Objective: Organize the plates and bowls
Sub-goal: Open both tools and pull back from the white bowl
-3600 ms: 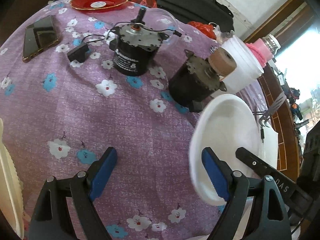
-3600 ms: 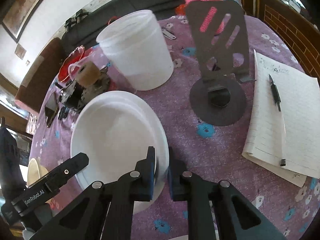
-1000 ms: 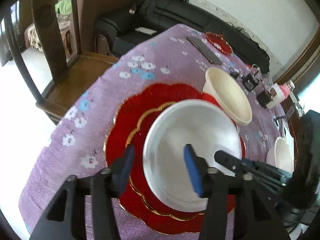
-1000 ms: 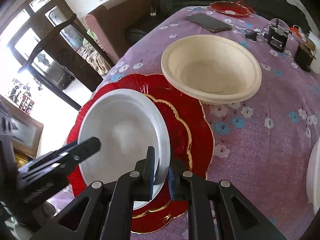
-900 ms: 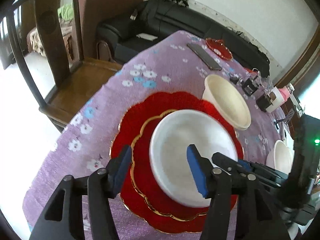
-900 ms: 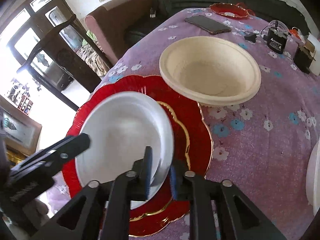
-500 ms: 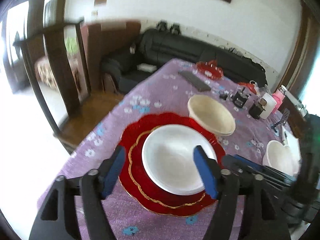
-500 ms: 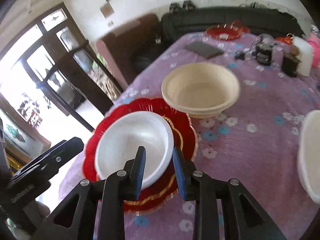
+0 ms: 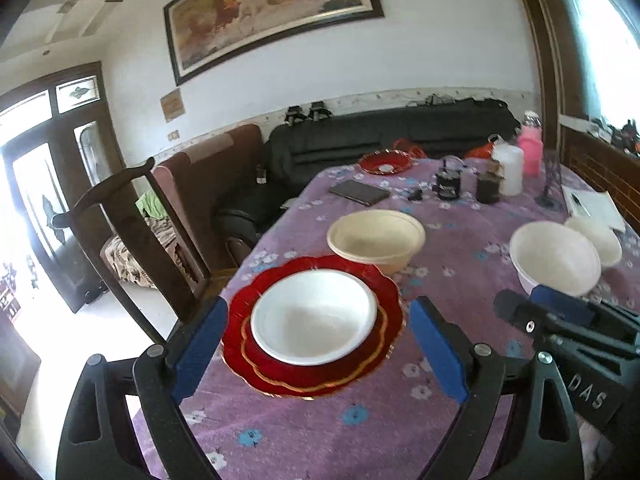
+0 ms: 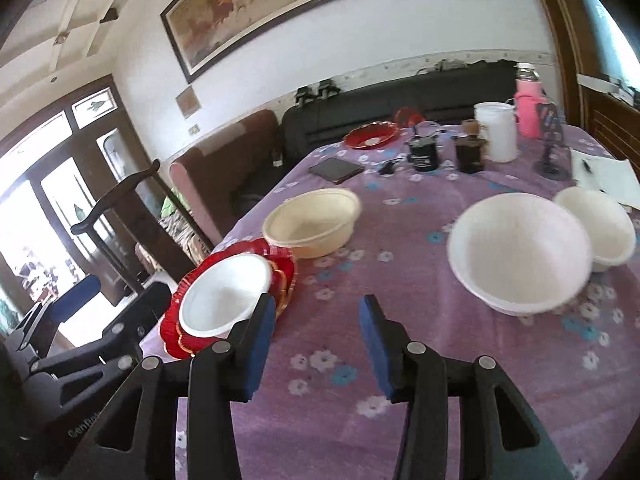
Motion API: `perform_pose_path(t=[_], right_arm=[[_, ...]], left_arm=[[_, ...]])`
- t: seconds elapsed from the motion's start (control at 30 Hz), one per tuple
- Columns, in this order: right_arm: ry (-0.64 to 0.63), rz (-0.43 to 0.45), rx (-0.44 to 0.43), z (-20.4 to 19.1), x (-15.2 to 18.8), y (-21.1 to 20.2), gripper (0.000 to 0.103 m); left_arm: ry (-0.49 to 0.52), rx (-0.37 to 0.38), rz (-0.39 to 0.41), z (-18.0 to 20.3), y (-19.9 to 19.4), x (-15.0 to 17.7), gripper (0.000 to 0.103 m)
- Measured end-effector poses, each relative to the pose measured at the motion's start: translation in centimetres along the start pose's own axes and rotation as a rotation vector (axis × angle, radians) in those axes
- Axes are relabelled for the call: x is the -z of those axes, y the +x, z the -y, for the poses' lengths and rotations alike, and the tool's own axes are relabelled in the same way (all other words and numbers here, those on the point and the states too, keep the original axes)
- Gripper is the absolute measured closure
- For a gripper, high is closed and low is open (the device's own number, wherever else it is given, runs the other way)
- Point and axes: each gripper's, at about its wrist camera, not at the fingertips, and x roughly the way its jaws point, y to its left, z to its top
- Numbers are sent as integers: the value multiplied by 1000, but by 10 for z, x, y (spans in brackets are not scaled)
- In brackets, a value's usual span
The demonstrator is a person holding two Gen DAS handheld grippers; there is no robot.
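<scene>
A: We have both claws up over the surface [image 10: 400, 240] now. Our left claw [image 9: 320, 354] has just been opening and stands wide with nothing in it. Our right claw [image 10: 316, 344] has just been opening too, about halfway, and it is empty as well.

B: Where is the white plate [image 9: 314, 316]?

A: It sits on the red plate [image 9: 390, 308], just past our left claw, close to the near edge of the surface.

B: Could it fall?

A: We think it could. The red plate lies near the edge, so a bump from a claw might push both off.

B: What is behind it?

A: The cream bowl [image 9: 376, 238] touches the red plate's far rim. If we slide the plates, we may knock it.

B: And to the right?

A: The big white bowl [image 10: 518, 252] and the small white bowl [image 10: 600, 226] touch each other. If we grab one, we may drag the other along.

B: And far back?

A: The phone [image 10: 336, 169] and the jars [image 10: 446, 152]. We stay away from those.
</scene>
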Motion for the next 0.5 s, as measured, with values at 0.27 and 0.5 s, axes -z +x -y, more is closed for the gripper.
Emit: perform_pose_path(t=[0.27, 0.5], right_arm=[[66, -5, 19, 25, 11, -13, 54], [59, 3, 37, 26, 13, -18, 54]], left_arm=[[0, 13, -35, 5, -5, 6, 11], [7, 24, -55, 5, -4, 9, 11]])
